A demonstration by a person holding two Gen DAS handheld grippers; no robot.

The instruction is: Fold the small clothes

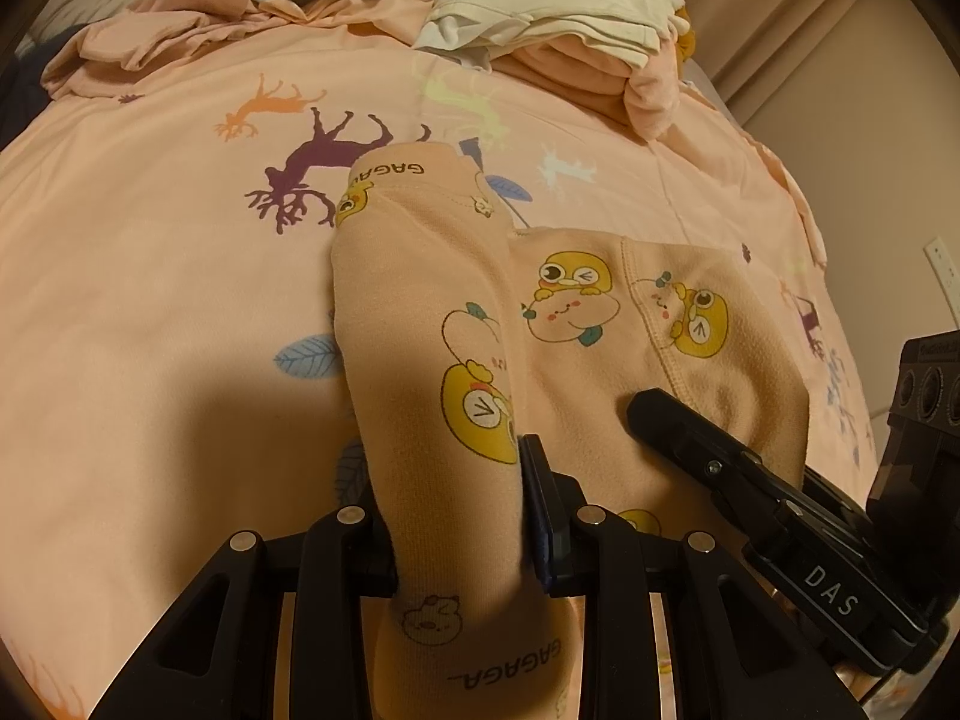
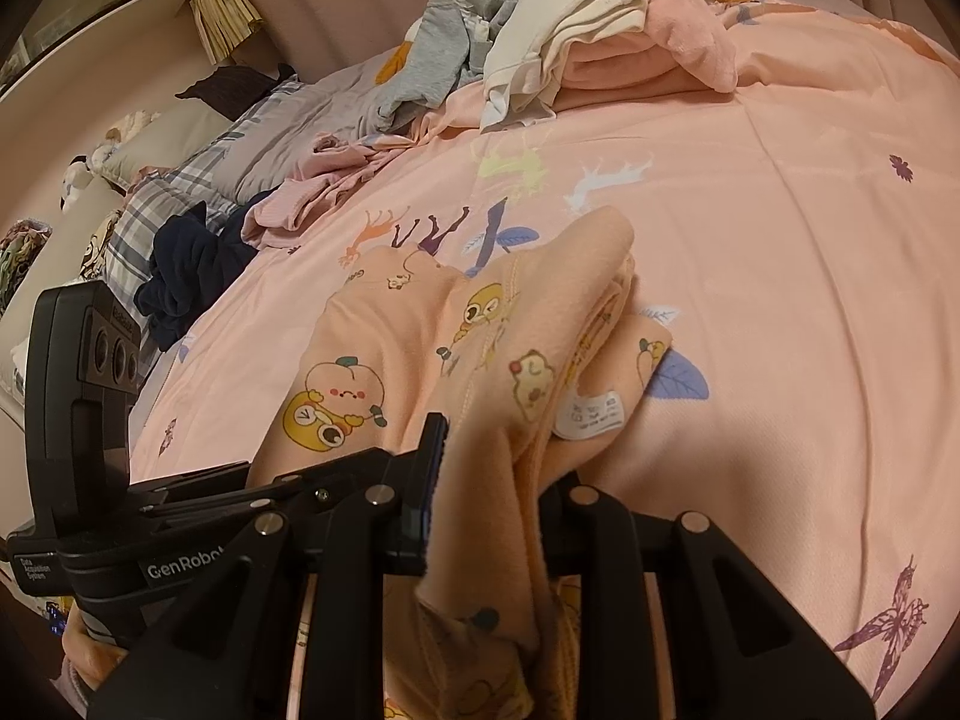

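A bedroom in a home. Shown by a wide bed under a peach-pink cotton sheet printed with deer, leaves and butterflies (image 2: 780, 252). Piled at the far edge, a loose heap of cream and pink folded laundry (image 2: 600, 30) and a crumpled grey knit garment (image 2: 432, 60). Stacked along the left side, a grey plaid pillow (image 2: 180, 180) and a dark navy bundle of cloth (image 2: 186, 276). Behind the bed, beige pleated curtains (image 1: 780, 12). On the wall at right, a white wall socket plate (image 1: 945, 270).
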